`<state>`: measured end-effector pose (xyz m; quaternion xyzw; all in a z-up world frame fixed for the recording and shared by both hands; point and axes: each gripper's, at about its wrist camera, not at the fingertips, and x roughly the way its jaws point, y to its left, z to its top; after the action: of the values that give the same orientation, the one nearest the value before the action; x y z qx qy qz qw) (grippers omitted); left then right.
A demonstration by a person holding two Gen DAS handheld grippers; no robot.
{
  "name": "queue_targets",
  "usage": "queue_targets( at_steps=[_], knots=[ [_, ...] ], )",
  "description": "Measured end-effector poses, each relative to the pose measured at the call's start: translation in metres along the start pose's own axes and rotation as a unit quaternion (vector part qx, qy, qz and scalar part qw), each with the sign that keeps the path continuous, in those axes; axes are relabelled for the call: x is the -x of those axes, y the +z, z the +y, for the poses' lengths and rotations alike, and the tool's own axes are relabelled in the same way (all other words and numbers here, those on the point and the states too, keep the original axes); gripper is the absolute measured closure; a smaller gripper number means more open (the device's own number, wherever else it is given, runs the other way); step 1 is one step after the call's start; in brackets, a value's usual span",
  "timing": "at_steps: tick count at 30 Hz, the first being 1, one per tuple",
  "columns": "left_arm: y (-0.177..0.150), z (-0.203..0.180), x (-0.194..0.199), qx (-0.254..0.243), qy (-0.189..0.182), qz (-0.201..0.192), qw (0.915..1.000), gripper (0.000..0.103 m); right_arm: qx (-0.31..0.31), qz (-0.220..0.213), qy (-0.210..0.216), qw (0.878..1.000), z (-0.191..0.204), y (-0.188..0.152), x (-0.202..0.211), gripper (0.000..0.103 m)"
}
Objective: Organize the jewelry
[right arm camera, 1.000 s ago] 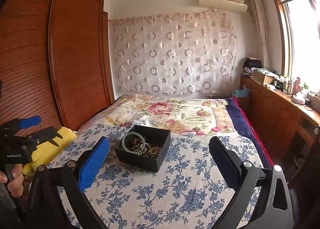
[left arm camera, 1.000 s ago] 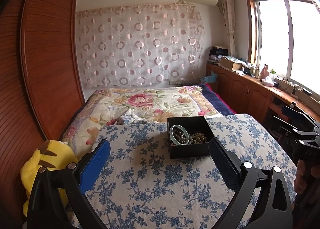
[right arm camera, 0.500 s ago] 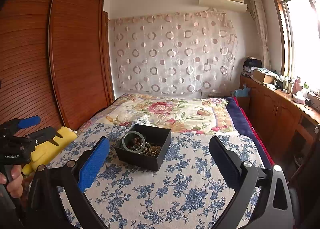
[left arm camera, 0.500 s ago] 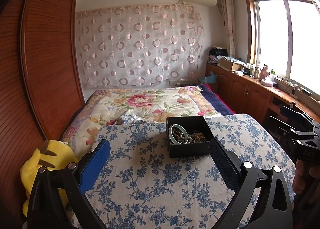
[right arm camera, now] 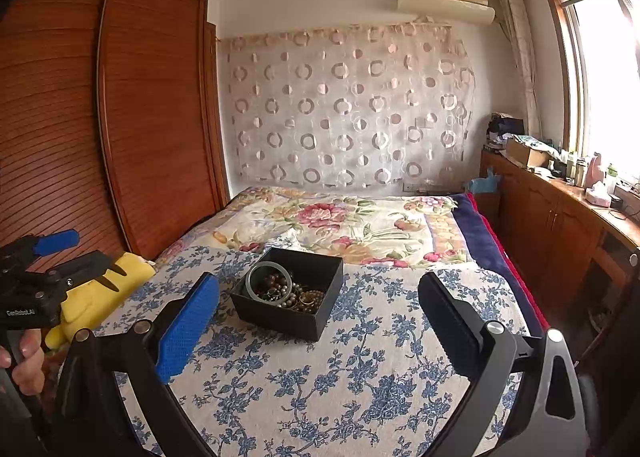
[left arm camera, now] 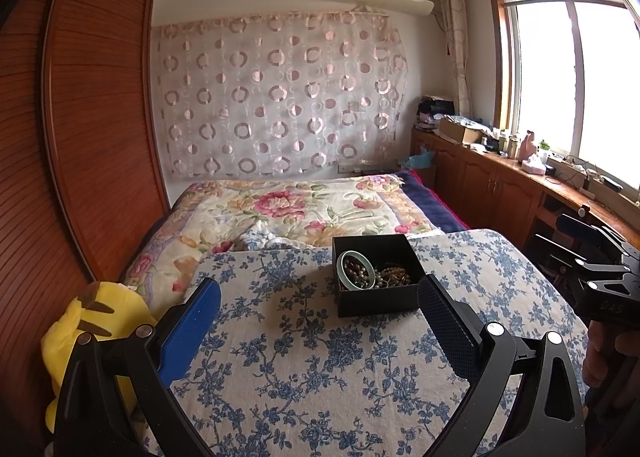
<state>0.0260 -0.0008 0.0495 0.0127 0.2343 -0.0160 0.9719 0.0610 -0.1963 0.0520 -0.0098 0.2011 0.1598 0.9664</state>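
A black open box (left arm camera: 376,297) sits on a blue-flowered cloth (left arm camera: 300,357). Inside lie a pale green bangle (left arm camera: 356,269) and dark bead bracelets (left arm camera: 394,279). The box also shows in the right wrist view (right arm camera: 280,319), with the bangle (right arm camera: 267,283) and beads (right arm camera: 302,299) in it. My left gripper (left arm camera: 320,301) is open and empty, just short of the box. My right gripper (right arm camera: 318,301) is open and empty, held back from the box. Each gripper shows at the edge of the other's view: the right (left arm camera: 592,257), the left (right arm camera: 48,257).
A yellow plush toy (left arm camera: 80,333) lies at the left edge of the cloth. A floral quilt (left arm camera: 300,209) covers the bed behind. A wooden wardrobe (left arm camera: 80,117) stands left; a wooden cabinet (left arm camera: 500,185) with clutter runs along the window on the right.
Both views have shifted only slightly; the grippers hold nearly still and stay open. The box and jewelry have not moved.
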Motion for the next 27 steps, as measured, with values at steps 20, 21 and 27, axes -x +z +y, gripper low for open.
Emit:
queue_targets(
  at_steps=[20,21,27],
  knots=[
    [0.0053,0.0001,0.0062,0.000,0.002,-0.001,1.0000,0.008,-0.001,0.001,0.001,1.000,0.0009,-0.0013,-0.0013,0.003],
    [0.0064,0.0002,0.0061,0.000,0.002,-0.001,1.0000,0.008,-0.001,0.001,0.002,1.000,0.0010,-0.0015,-0.0013,0.003],
    [0.0054,0.0018,0.0055,0.000,0.003,-0.001,1.0000,0.008,-0.001,0.001,0.002,1.000,0.0016,-0.0016,-0.0015,0.003]
  ],
)
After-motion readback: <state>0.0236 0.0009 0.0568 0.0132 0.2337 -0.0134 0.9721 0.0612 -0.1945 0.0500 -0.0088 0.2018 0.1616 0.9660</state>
